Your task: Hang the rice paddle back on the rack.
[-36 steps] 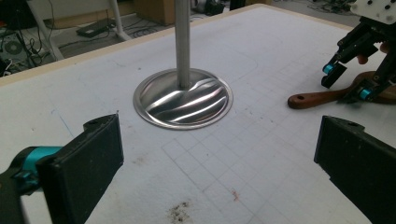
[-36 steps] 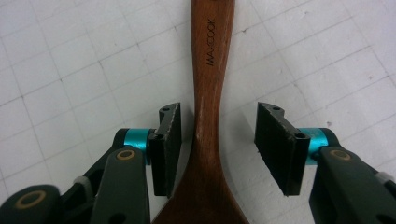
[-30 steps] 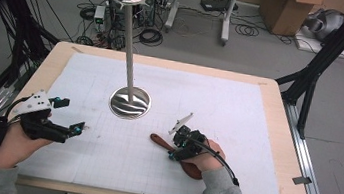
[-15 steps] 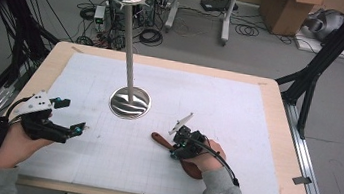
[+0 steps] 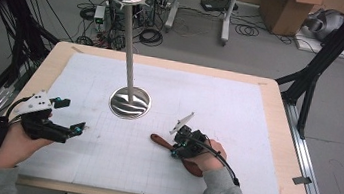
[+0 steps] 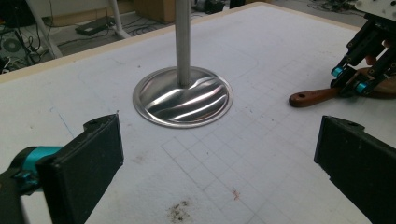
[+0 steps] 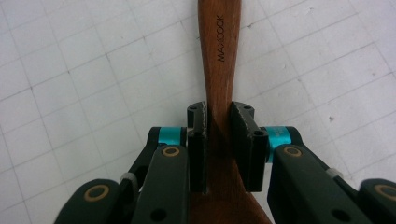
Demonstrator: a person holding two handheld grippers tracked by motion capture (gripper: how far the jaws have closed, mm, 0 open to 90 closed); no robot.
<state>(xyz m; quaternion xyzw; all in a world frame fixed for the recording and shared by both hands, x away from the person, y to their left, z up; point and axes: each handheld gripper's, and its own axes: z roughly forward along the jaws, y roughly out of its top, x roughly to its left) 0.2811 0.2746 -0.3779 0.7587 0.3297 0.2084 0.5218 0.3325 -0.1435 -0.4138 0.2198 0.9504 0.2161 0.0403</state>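
Right gripper jaws just closed onto wooden spoon handle; its long axis runs straight ahead between them. Left gripper wide open, empty.

Wooden spoon's bowl end hidden beneath the right tongs, handle tip beyond the top edge.

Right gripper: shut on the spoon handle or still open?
Shut on it. The right gripper has just been closing, and both pads now press the sides of the wooden spoon handle, which lies flat on the white mat.
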